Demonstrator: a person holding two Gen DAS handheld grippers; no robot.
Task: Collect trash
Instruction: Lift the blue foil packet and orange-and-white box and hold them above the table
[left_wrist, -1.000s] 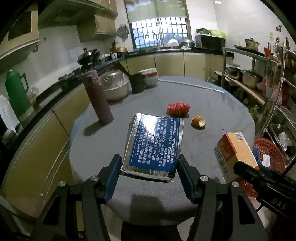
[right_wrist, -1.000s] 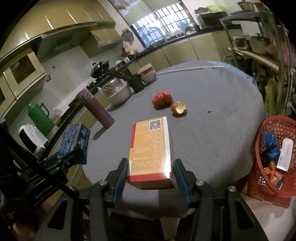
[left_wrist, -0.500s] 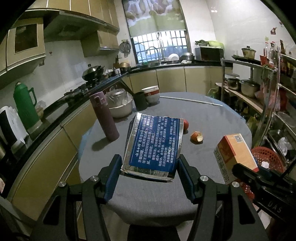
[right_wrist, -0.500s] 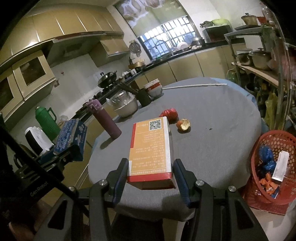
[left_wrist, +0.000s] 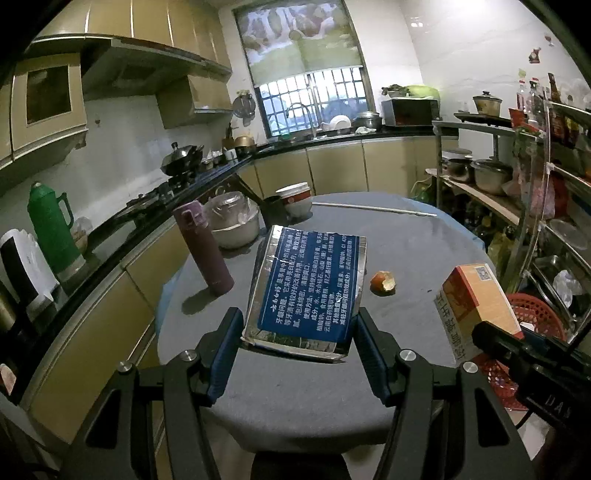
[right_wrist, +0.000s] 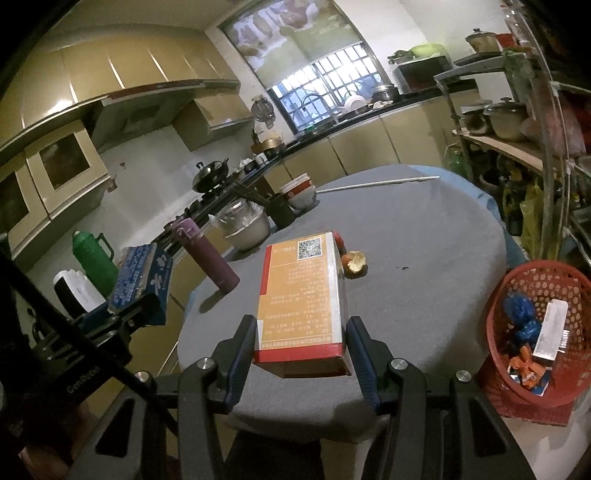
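Both grippers (left_wrist: 298, 332) (right_wrist: 301, 341) tilted down, seemingly.

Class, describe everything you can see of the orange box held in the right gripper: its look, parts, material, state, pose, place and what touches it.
The orange box looks like a printed cardboard carton: an orange top face with small text, a QR code at its far end, a red band at the near end and a pale silvery side. The near end looks open. It is held off the table, its long axis pointing away from the camera, clamped at its near end by the right gripper, whose blue pads press both sides. Nothing else touches it.
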